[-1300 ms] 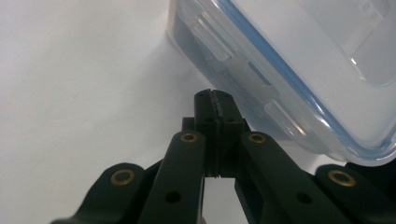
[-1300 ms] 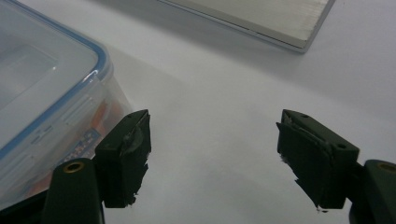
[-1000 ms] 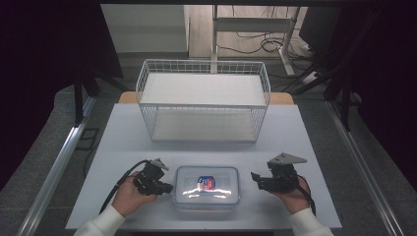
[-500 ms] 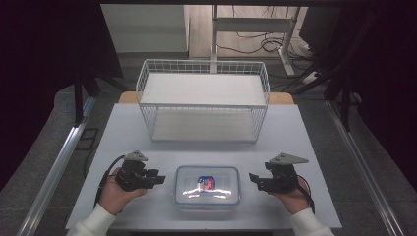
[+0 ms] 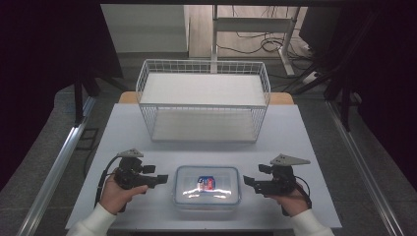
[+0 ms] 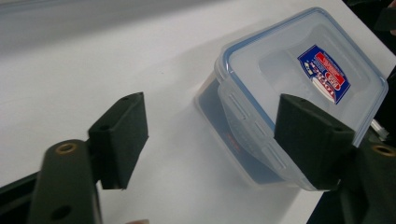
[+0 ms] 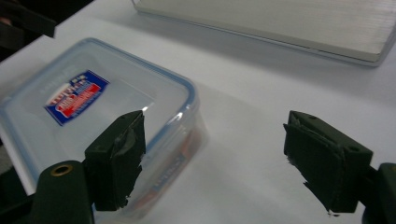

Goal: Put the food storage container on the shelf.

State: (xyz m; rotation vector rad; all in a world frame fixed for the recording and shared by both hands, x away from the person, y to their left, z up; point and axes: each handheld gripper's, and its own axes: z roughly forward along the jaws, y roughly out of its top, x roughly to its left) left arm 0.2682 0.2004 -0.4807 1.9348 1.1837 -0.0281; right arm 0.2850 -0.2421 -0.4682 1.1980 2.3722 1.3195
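Here the clear rectangular plastic food container with a blue-sealed lid [image 5: 207, 188] sits flat on the white table top [image 5: 295, 132], near the front edge and between the two hands, lid up, its long axis running left to right across the table and parallel to the white wire basket [image 5: 203, 101] that stands well apart behind it. A red and blue label [image 5: 207, 183] lies at the centre of the lid. The left gripper [image 5: 160, 180] is just beside the container's left end, pointing at it, jaws wide with nothing between them; the right gripper [image 5: 249, 182] faces the right end in the same manner, jaws also wide and empty. Compared with one second ago, the left gripper has drawn back from the container's left edge toward the left, and its jaws have just been opening; the right gripper's jaws have also just been opening slightly, and the container lies as before. In the left gripper view one pad overlaps the container's side latch [image 6: 247, 126], so contact there is hard to judge. The label's print is too small to read.
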